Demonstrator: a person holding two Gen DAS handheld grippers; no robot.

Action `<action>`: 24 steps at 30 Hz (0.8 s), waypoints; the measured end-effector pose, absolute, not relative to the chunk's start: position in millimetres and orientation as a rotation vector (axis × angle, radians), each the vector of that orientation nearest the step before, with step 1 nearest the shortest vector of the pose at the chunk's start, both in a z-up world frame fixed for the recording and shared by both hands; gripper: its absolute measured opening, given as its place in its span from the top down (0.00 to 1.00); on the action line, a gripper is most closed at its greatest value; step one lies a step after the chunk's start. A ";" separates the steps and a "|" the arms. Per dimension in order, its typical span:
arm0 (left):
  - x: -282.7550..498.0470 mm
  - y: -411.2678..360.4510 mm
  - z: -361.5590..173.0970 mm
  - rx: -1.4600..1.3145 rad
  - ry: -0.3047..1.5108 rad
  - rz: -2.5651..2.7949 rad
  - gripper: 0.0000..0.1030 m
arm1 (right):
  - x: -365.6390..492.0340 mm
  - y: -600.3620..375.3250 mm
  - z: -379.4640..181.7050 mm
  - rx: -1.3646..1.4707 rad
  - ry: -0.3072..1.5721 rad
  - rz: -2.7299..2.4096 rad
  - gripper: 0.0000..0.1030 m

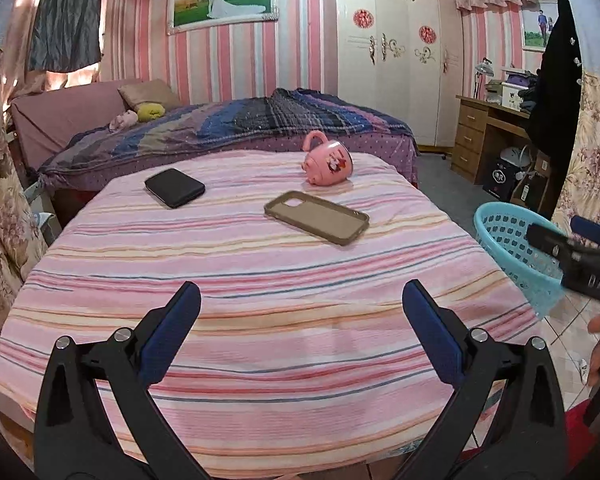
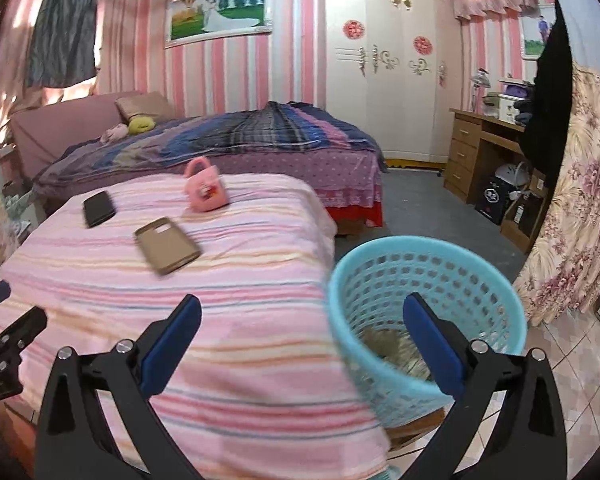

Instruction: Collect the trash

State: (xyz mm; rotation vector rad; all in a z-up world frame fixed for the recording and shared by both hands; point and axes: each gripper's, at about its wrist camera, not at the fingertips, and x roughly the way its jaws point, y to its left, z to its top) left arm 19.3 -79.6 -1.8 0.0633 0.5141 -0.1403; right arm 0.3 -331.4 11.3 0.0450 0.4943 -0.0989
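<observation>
The blue pads [image 1: 172, 332] of the left gripper [image 1: 300, 332] were spread wide with nothing held between them; it was poised over the near part of the pink striped cloth [image 1: 260, 280]. The right gripper [image 2: 302, 344] was likewise seen fully parted and empty — its left finger over the cloth's edge, its right finger [image 2: 432, 348] in front of the light blue basket [image 2: 380, 264]; the basket was set just beside the covered table, and something brownish was glimpsed at its bottom, too blurred to be named. Farther out on the cloth, a tan phone case [image 1: 316, 217] was laid open side up; a black wallet-like item [image 1: 175, 187] was placed to its left, and a pink mug [image 1: 327, 163] — tipped on its side — was seen near the far edge.
</observation>
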 end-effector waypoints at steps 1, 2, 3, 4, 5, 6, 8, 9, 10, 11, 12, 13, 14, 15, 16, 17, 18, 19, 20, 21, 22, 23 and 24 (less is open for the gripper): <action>18.6 -77.4 -1.5 0.064 0.508 -0.134 0.05 | -0.5 -329.7 10.5 0.042 0.493 -0.099 0.04; 18.9 -75.8 -1.4 0.064 0.505 -0.129 0.05 | -4.6 -317.7 9.9 0.021 0.482 -0.094 0.04; 19.3 -73.8 -1.6 0.063 0.504 -0.123 0.05 | -6.4 -313.6 10.5 0.011 0.475 -0.094 0.04; 20.2 -71.4 -2.1 0.060 0.505 -0.121 0.05 | -6.9 -309.5 8.1 0.007 0.472 -0.091 0.04; 20.8 -69.4 -2.2 0.057 0.506 -0.121 0.05 | -8.5 -302.3 7.3 -0.002 0.460 -0.086 0.04; 21.7 -67.4 -1.9 0.054 0.505 -0.118 0.05 | -9.1 -297.3 4.8 -0.004 0.459 -0.086 0.04; 22.2 -62.7 -0.5 0.050 0.497 -0.112 0.05 | -11.6 -284.3 1.6 -0.018 0.448 -0.087 0.04; 22.4 -61.7 -0.1 0.049 0.494 -0.108 0.05 | -12.0 -279.1 1.3 -0.024 0.441 -0.086 0.04; 23.2 -60.5 0.4 0.051 0.489 -0.104 0.05 | -13.3 -272.3 1.3 -0.025 0.432 -0.082 0.04; 24.1 -59.7 0.5 0.053 0.488 -0.100 0.05 | -12.1 -272.5 1.9 -0.025 0.433 -0.082 0.04; 25.2 -58.3 0.1 0.053 0.489 -0.097 0.05 | -11.7 -269.9 2.6 -0.024 0.428 -0.080 0.04; 26.1 -58.1 -0.1 0.052 0.491 -0.097 0.05 | -9.8 -268.7 4.0 -0.027 0.425 -0.078 0.04; 26.9 -57.5 -0.4 0.051 0.493 -0.097 0.05 | -10.4 -267.8 4.7 -0.030 0.423 -0.078 0.04; 27.3 -57.3 -0.8 0.051 0.495 -0.096 0.05 | -11.1 -262.1 4.8 -0.043 0.417 -0.079 0.04; 27.2 -57.4 -1.2 0.051 0.495 -0.094 0.05 | -9.9 -263.8 9.5 -0.045 0.416 -0.078 0.04; 27.7 -57.5 -1.2 0.052 0.495 -0.092 0.05 | -10.7 -260.8 10.3 -0.048 0.412 -0.076 0.04; 27.9 -57.2 -1.3 0.050 0.495 -0.090 0.05 | -11.0 -258.9 12.0 -0.048 0.408 -0.074 0.04; 27.5 -57.0 -1.6 0.048 0.494 -0.090 0.05 | -9.8 -262.2 14.3 -0.048 0.407 -0.074 0.04; 28.3 -56.5 -1.6 0.045 0.494 -0.090 0.05 | -10.7 -261.5 15.4 -0.049 0.403 -0.075 0.04; 28.8 -56.5 -1.6 0.043 0.494 -0.092 0.05 | -11.1 -260.5 15.8 -0.052 0.402 -0.077 0.04; 29.5 -56.8 -1.9 0.042 0.494 -0.094 0.05 | -10.2 -261.7 15.8 -0.053 0.402 -0.078 0.04; 29.7 -56.9 -2.0 0.042 0.494 -0.097 0.05 | -9.6 -262.1 15.7 -0.054 0.402 -0.079 0.04; 29.6 -57.3 -2.1 0.041 0.492 -0.098 0.05 | -9.4 -260.7 15.6 -0.054 0.405 -0.080 0.04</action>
